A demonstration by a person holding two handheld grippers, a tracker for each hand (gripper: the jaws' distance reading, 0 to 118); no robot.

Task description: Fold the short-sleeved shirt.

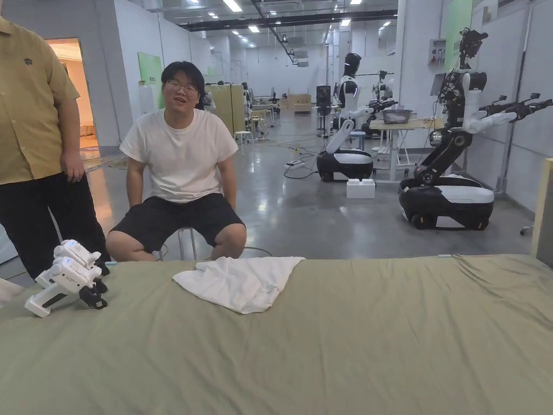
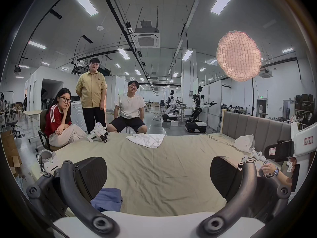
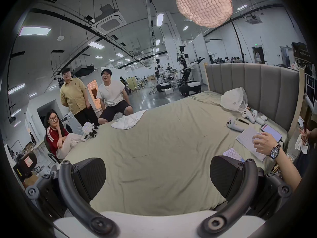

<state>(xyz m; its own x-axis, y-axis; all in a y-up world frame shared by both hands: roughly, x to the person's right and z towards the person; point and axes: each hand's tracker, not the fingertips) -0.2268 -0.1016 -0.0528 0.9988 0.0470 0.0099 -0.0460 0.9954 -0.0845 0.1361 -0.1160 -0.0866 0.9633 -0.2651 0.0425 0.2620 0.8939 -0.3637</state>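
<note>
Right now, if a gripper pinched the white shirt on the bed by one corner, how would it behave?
The white shirt lies crumpled with soft folds, so it would likely drape limply. It looks thin, so probably light. On the wrinkled bed sheet it might drag rather than slide.

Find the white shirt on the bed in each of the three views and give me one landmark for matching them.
Head view: white shirt lies crumpled at the far edge of the bed, left of centre.
Left gripper view: white shirt lies at the bed's far edge, near the middle.
Right gripper view: white shirt lies at the far edge, left of centre.
Shared landmark: the seated person in a white tee right behind it.
</note>
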